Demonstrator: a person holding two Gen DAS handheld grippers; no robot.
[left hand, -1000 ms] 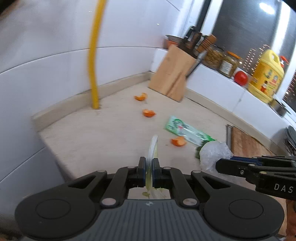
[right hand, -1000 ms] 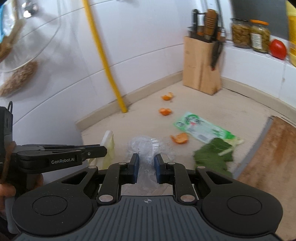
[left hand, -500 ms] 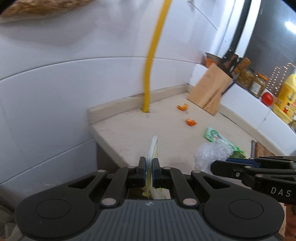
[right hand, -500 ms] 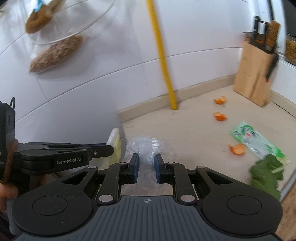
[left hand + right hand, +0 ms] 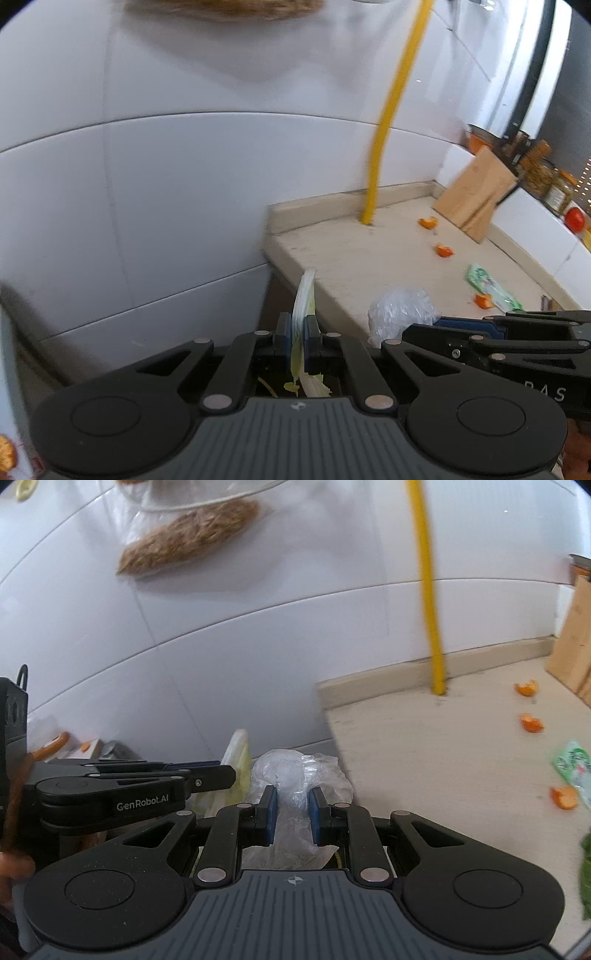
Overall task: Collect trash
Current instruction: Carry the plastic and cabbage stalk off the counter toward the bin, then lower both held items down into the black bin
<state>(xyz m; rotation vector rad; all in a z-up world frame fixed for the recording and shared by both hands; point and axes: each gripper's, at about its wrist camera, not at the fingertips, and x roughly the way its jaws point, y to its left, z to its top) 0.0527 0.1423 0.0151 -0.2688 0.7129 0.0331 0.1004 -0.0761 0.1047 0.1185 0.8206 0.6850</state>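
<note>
Clearly, the left gripper (image 5: pixel 296 334) was pressed together on a pale cabbage leaf (image 5: pixel 303 295), which stood up between its blue pads, with a torn bit hanging below. Just beside it, the right gripper (image 5: pixel 291 814) pinched a crumpled clear plastic bag (image 5: pixel 295 771); its jaws were held a little apart by the bag. Both tools were near the left end of the beige counter (image 5: pixel 369 258), with the white tiled wall (image 5: pixel 166 184) behind them. On the counter lay three pieces of orange peel (image 5: pixel 444 250), a green wrapper (image 5: pixel 493 288) and, at the right edge of the right wrist view, a dark green leaf (image 5: pixel 585 871). A yellow pipe (image 5: pixel 384 129) rose from the counter, and a wooden knife block (image 5: pixel 474 197) stood farther back.
</note>
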